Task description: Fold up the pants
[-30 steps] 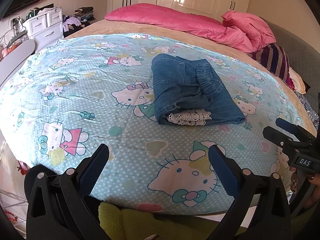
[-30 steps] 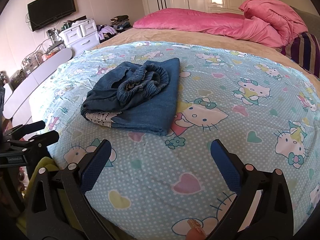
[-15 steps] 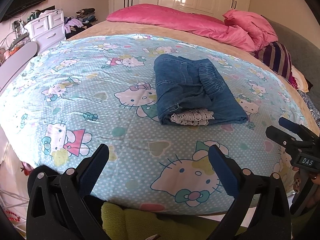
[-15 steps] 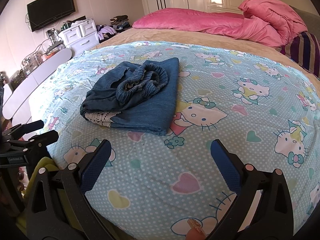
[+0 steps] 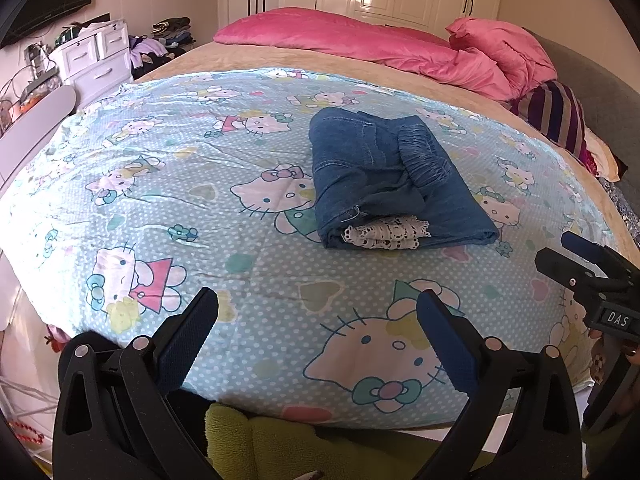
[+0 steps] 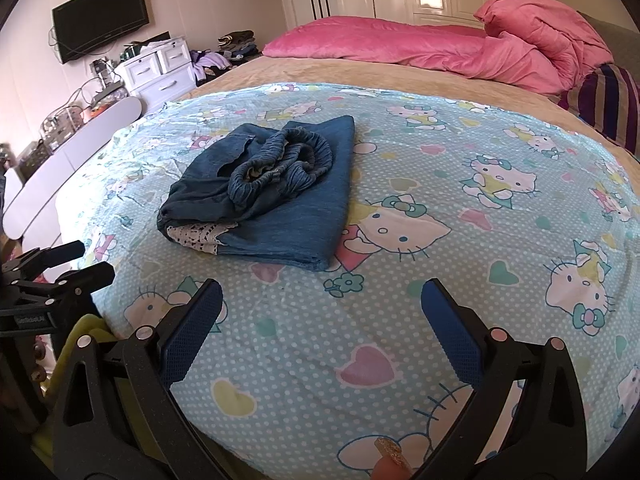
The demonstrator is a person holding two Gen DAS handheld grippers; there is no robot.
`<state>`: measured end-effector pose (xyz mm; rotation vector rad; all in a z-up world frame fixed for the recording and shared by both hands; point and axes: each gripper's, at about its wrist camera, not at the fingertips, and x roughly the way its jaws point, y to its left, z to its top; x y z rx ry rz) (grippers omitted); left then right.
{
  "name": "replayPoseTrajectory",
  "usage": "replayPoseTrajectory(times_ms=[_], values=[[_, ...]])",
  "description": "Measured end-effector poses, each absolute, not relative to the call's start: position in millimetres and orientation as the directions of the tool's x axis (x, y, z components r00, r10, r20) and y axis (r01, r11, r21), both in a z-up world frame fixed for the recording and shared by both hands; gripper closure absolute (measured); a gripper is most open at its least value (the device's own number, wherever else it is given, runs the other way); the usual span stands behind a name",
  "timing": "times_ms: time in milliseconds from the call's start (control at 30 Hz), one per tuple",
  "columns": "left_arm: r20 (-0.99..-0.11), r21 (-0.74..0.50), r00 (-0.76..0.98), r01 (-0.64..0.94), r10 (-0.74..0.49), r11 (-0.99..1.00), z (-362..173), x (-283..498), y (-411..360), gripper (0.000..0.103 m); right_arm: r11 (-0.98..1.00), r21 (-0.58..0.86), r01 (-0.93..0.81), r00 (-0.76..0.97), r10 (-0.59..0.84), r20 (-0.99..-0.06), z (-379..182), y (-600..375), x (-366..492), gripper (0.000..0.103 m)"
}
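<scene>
Pants, denim, folded into a compact bundle with white lace trim at the near edge, lying on the cartoon-print sheet. Left gripper and right gripper, near side, both spread and empty, clear of the bundle.

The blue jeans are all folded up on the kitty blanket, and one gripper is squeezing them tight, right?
Not quite. The folded jeans do lie on the kitty blanket, but nothing squeezes them. The right wrist view shows the right gripper open and well short of them; the left wrist view shows the left gripper open too.
</scene>
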<state>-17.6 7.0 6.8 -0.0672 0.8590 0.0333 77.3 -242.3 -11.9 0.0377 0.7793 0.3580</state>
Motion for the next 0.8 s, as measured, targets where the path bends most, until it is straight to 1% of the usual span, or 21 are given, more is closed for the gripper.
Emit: replayPoseTrajectory(times_ms=[67,200,267,367,467,600,667,767,800], values=[[-0.76,-0.042,0.65,-0.067,0.011,0.997,6.7,-16.6,8.0,0.004,0.941,0.162,-0.297,0.655,0.324,-0.683,-12.6,-243.8,77.8,0.009],[-0.784,-0.01,0.616,-0.132,0.074,0.991,1.8,-11.0,14.1,0.004,0.947,0.147,-0.286,0.656,0.305,-0.69,-13.2,-246.9,80.4,0.009],[-0.791,-0.031,0.608,-0.134,0.057,0.991,-0.3,-10.3,20.0,0.004,0.95,0.139,-0.281,0.659,0.296,-0.692,-13.0,-249.2,82.2,0.009],[-0.773,-0.084,0.635,-0.113,0.007,0.99,4.7,-11.3,27.9,0.004,0.958,0.125,-0.256,0.668,0.269,-0.694,-15.1,-259.1,86.7,0.009],[-0.779,-0.046,0.624,-0.145,0.056,0.988,3.2,1.8,40.5,0.004,0.972,0.135,-0.191,0.67,0.229,-0.706,-20.5,-284.8,98.5,0.009],[-0.822,-0.008,0.553,-0.249,0.135,0.969,-12.3,39.0,87.6,0.004,0.992,0.119,-0.049,0.678,0.121,-0.725,-27.8,-341.7,121.2,0.009],[-0.84,0.025,0.51,-0.308,0.187,0.951,-20.0,61.7,119.1,0.004,0.996,0.075,0.05,0.674,0.022,-0.738,-32.7,-385.1,138.9,0.009],[-0.86,0.057,0.442,-0.409,0.253,0.911,-27.6,100.3,178.2,0.004,0.974,-0.029,0.225,0.624,-0.167,-0.763,-42.7,-459.8,169.9,0.009],[-0.863,0.055,0.428,-0.451,0.27,0.891,-28.3,114.3,200.5,0.004,0.965,-0.038,0.261,0.603,-0.193,-0.774,-45.8,-478.3,178.1,0.009]])
